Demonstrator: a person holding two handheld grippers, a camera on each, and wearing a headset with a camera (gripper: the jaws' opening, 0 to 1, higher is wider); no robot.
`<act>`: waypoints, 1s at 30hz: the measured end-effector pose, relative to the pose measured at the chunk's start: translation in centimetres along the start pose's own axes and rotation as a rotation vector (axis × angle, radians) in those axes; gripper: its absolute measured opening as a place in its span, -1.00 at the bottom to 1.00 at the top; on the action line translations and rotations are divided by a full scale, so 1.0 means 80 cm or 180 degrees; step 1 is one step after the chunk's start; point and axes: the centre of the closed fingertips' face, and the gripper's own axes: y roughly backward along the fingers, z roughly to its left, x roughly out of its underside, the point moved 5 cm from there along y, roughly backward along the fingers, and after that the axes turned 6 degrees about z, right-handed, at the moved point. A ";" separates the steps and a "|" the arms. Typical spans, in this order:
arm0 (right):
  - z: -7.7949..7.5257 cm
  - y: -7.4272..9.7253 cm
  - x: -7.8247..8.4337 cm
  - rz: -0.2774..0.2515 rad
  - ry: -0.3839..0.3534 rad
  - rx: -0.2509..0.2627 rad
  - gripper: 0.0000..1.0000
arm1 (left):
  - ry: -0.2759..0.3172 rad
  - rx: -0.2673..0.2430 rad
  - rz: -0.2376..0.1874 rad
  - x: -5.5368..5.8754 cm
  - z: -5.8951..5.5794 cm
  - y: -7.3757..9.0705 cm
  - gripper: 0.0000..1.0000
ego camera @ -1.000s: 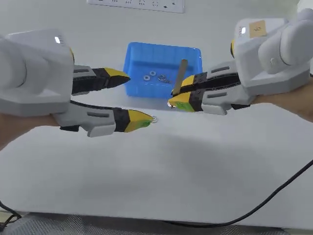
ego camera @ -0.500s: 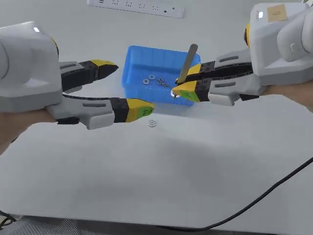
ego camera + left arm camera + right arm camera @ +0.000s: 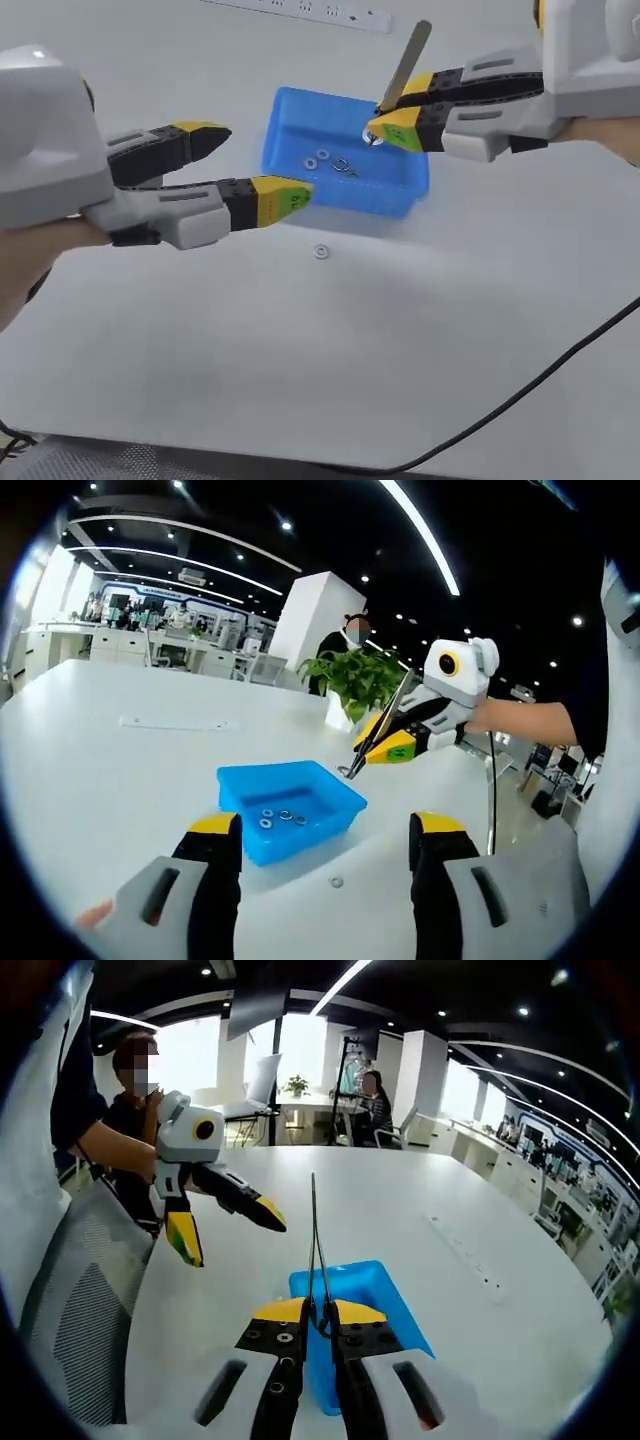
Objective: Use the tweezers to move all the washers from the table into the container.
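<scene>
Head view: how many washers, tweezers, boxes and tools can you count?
Washers: 5, as far as I can tell
Tweezers: 1
Blue box: 1
Tools: 2, left tool and right tool
Total: 9

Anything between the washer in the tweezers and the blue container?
Nothing visible. The washer at the tip of the tweezers, held by the right gripper, hangs above the open top of the container. Below it, only a few washers lie on the floor.
</scene>
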 end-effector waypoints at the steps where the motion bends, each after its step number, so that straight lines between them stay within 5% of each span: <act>1: -0.001 -0.002 0.000 0.0008 0.0000 0.0008 -0.81 | 0.0018 0.0001 -0.0003 0.001 0.000 0.000 0.44; 12: -0.040 -0.040 0.029 0.0177 -0.0088 0.0051 -0.81 | 0.0112 -0.0089 0.0057 0.013 0.012 0.004 0.39; 30: -0.055 -0.083 0.068 0.0338 -0.0182 0.0037 -0.81 | 0.0127 -0.0219 0.0113 0.017 0.022 0.005 0.37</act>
